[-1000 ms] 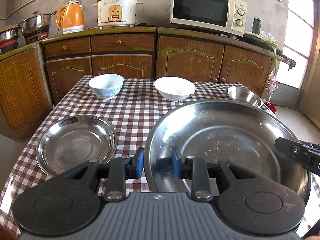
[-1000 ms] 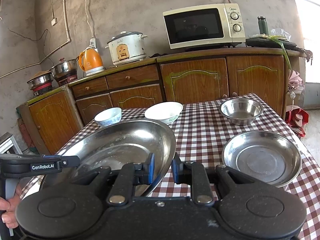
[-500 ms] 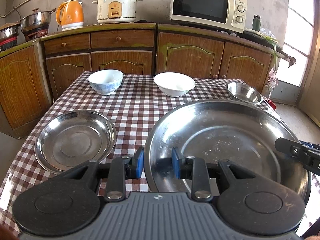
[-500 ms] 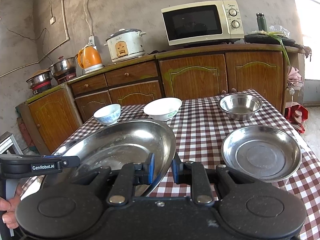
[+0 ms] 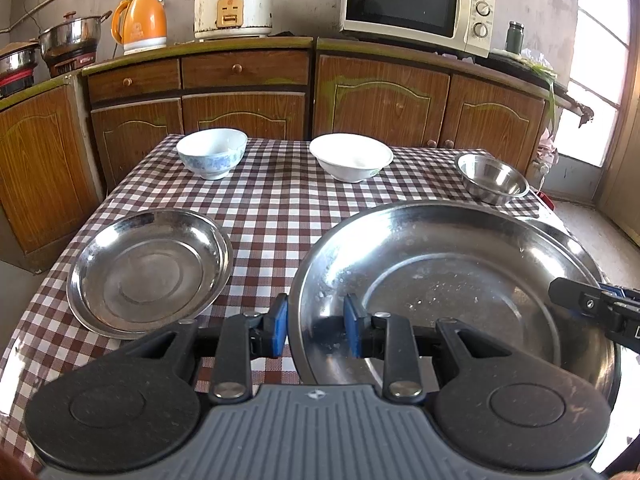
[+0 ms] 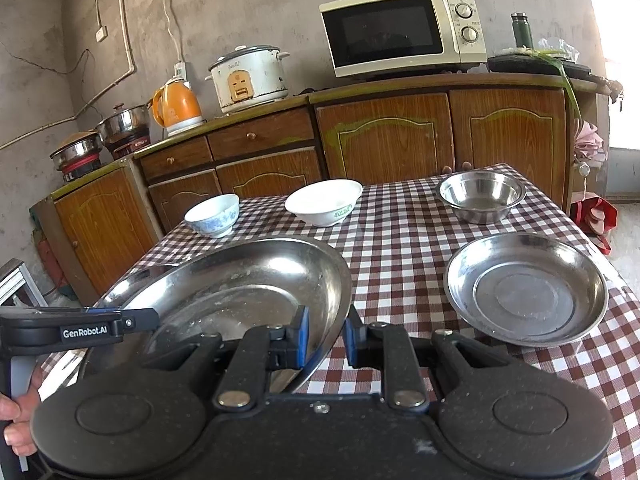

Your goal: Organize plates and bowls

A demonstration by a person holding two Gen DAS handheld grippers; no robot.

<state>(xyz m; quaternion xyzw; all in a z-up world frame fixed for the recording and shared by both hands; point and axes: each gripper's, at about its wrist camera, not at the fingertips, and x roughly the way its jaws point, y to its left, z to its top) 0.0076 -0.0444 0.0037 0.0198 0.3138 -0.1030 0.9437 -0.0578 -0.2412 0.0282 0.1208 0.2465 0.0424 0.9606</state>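
Table [image 5: 280,216] in checked cloth, bearing a blue-patterned bowl [image 5: 211,153], white bowl [image 5: 351,157], steel bowl [image 5: 493,178] and two small steel plates [image 5: 149,272] [image 6: 526,289].

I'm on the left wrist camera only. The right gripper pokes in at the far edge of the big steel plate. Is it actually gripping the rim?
Observer: Yes. The right wrist view shows the right gripper shut on the large steel plate, with a blue pad on each side of its rim.
Operator: What's on the table beyond that edge?
Observer: A smaller steel plate lies flat on the checked cloth, apart from the large one.
Operator: Any of the person in view?
Observer: A hand at the bottom left, wrapped around the grey handle under the left gripper.
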